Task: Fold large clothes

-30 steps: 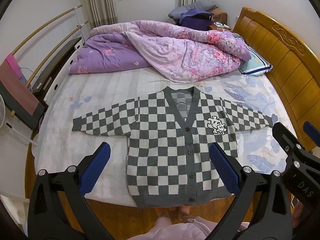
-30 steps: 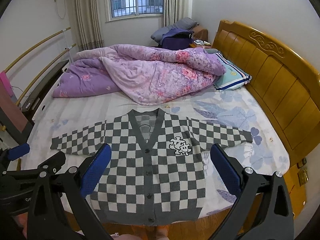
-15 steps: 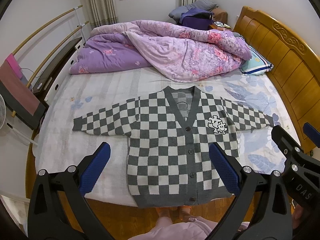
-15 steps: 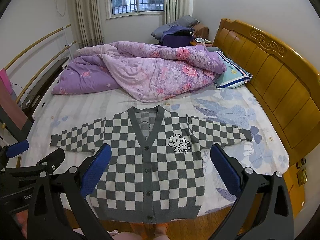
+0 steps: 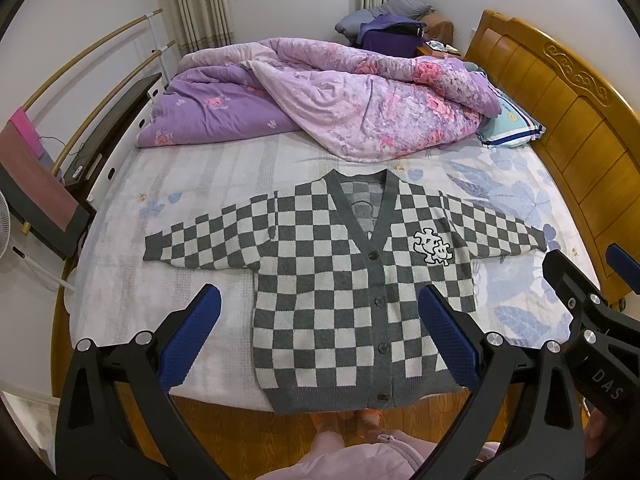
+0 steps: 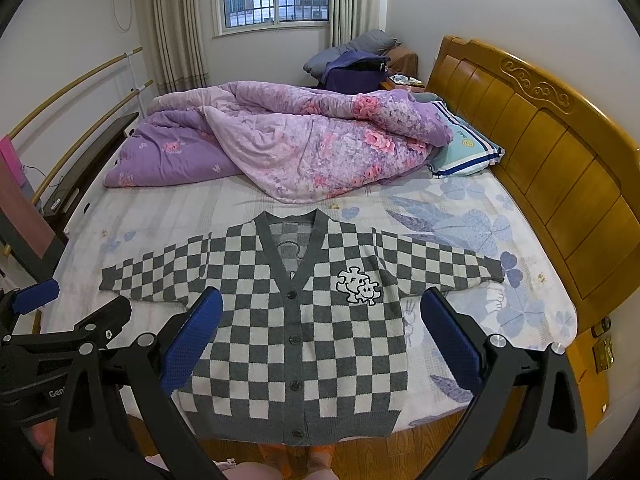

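Observation:
A grey-and-white checked cardigan [image 5: 340, 280] [image 6: 304, 320] lies flat and buttoned on the bed, sleeves spread to both sides, hem at the near edge. A white puzzle-piece patch [image 6: 357, 285] marks its chest. My left gripper [image 5: 320, 336] hovers open above the hem, holding nothing. My right gripper [image 6: 320, 336] is open too, held above the lower body of the cardigan. Each gripper shows at the edge of the other's view: the right one [image 5: 592, 280] and the left one [image 6: 52, 316].
A crumpled purple floral quilt [image 5: 320, 96] [image 6: 288, 144] fills the far half of the bed [image 5: 192, 184]. A wooden headboard [image 6: 540, 140] runs along the right, with a striped pillow [image 6: 464, 152] beside it. Rails and a dark bench stand left. The person's feet [image 5: 348, 420] show on the wood floor.
Both views have drifted slightly; the cardigan lies as before and both grippers stay open.

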`<state>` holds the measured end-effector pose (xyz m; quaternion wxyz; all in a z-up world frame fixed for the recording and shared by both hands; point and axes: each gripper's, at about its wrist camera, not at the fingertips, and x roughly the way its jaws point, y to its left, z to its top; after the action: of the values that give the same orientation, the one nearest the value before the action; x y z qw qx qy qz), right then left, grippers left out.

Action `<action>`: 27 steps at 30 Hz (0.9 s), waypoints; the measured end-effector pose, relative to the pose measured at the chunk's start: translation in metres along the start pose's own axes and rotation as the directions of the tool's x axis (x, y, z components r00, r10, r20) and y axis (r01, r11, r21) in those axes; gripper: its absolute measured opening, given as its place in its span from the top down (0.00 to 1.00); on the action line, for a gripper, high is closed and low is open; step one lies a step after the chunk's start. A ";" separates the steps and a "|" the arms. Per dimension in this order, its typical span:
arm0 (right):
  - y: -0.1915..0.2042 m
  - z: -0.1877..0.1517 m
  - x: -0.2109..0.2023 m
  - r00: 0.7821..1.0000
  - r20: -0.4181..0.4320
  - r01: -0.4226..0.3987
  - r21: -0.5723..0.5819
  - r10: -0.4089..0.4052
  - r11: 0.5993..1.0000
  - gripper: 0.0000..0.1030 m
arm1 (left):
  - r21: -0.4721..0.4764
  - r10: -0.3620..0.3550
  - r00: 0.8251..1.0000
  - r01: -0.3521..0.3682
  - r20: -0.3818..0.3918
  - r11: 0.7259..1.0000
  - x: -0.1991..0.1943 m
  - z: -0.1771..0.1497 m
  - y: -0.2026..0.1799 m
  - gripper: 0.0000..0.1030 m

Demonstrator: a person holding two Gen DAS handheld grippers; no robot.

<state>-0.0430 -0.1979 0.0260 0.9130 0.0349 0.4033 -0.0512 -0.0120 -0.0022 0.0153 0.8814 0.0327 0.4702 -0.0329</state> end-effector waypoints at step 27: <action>0.005 0.004 0.009 0.984 -0.058 -0.174 -0.121 0.168 0.977 0.07 | -0.156 0.042 0.997 -0.052 -0.071 0.986 0.004 -0.045 0.009 0.05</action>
<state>-0.0338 -0.1934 0.0219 0.9045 0.0132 0.4228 0.0538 -0.0463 0.0106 -0.0129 0.8653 -0.0248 0.4999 0.0262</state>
